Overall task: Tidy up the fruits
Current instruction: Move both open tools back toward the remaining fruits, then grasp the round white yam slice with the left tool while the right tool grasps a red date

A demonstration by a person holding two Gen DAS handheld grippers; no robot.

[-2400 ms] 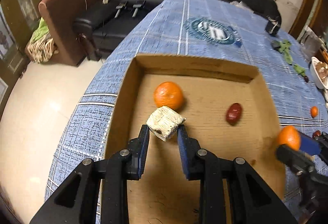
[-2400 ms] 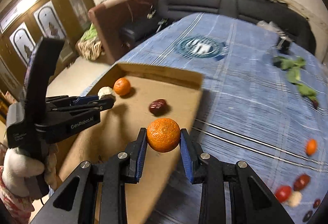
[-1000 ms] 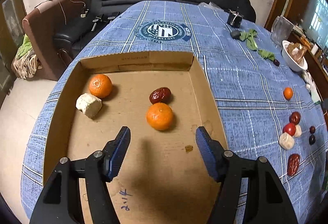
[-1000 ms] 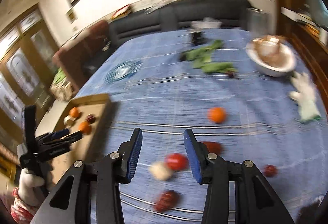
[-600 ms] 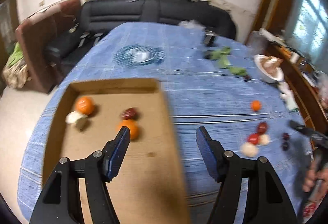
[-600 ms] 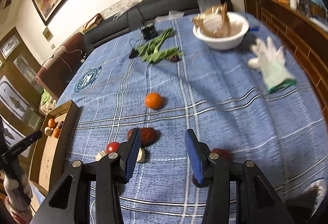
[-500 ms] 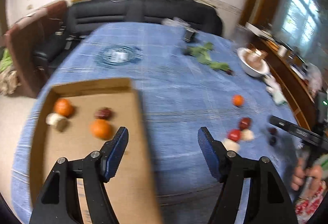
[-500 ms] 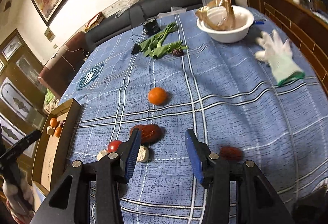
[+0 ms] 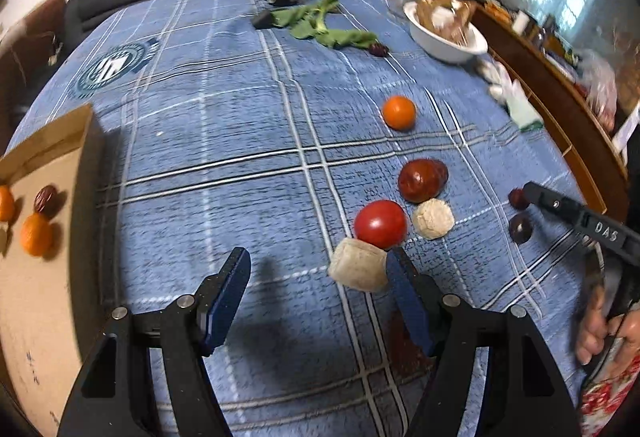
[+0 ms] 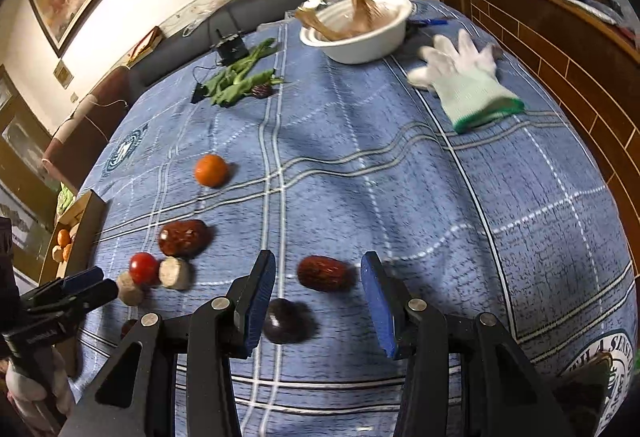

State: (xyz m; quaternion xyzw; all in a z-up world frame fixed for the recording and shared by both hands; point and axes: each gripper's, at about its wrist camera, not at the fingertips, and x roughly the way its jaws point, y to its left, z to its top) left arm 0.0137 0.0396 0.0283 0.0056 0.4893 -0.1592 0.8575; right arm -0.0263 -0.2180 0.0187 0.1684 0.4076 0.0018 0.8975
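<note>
Away from the cardboard box point(image 9: 44, 141) now, out over the blue cloth point(image 9: 240, 117) with both tools. A moment ago: over the box, a pale lump in one tool, an orange in the other.

Left gripper point(image 9: 316, 261): wide open, holding nothing. Just beside its right finger, a pale chunk point(image 9: 358, 271) lying on the cloth. Touching that chunk from behind, a red tomato point(image 9: 380, 221). Next to the tomato, a second pale chunk point(image 9: 433, 217) and a big brown date point(image 9: 422, 180). Further back, alone, a small orange point(image 9: 399, 111).

Right gripper point(image 10: 318, 265): open too, with nothing gripped. In the gap ahead of its fingers, a red date point(image 10: 325, 273) flat on the cloth, no pad pressing on it. Close by the left finger, a dark round fruit point(image 10: 285, 320).

Box now only at the far left edge of the left view. Inside it: the dropped orange point(image 9: 36, 235) and a small date point(image 9: 46, 197), near each other.
</note>
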